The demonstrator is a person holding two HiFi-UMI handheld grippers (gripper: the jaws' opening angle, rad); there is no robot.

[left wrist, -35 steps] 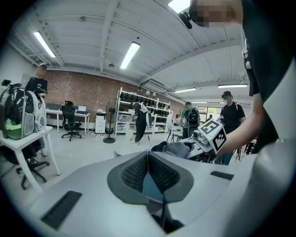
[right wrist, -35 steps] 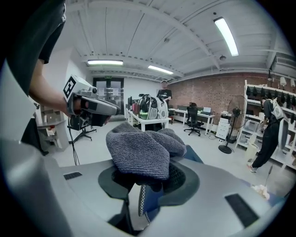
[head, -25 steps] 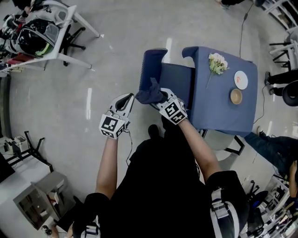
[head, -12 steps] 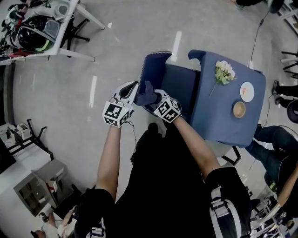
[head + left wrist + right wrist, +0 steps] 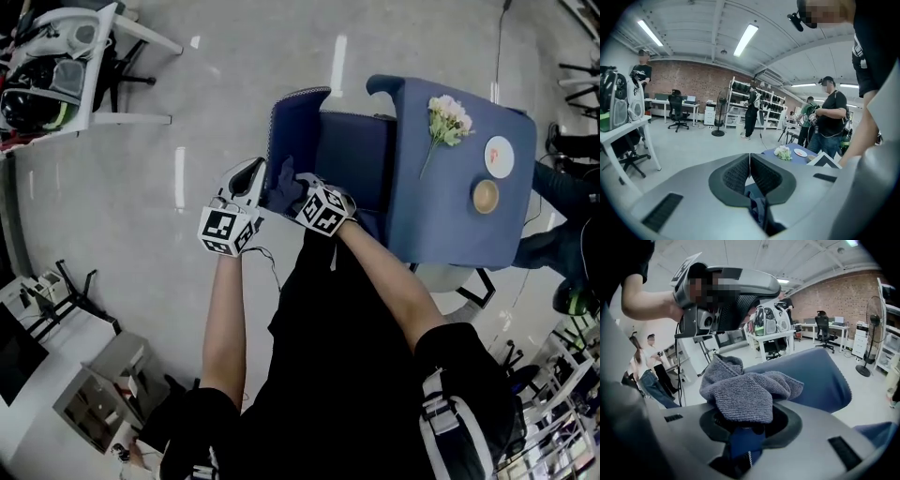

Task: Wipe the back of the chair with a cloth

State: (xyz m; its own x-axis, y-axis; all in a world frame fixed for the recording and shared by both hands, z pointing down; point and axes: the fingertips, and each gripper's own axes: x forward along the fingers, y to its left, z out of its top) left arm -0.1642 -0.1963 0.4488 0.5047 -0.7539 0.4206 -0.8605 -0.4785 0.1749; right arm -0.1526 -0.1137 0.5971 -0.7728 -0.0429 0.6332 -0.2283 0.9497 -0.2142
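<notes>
Head cam steeply down; gripper cams close along jaws; head & right share chair back (image 5: 292,131).

A lab workshop: brick wall (image 5: 693,79), equipment racks (image 5: 740,101), desks (image 5: 670,101).

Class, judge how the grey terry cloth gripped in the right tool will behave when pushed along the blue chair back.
Probably floppy: the grey terry cloth slumps in folds over the right tool. Likely light, since a corner stands up unsupported. Its looped texture should drag rather than slide on the blue fabric chair back.
</notes>
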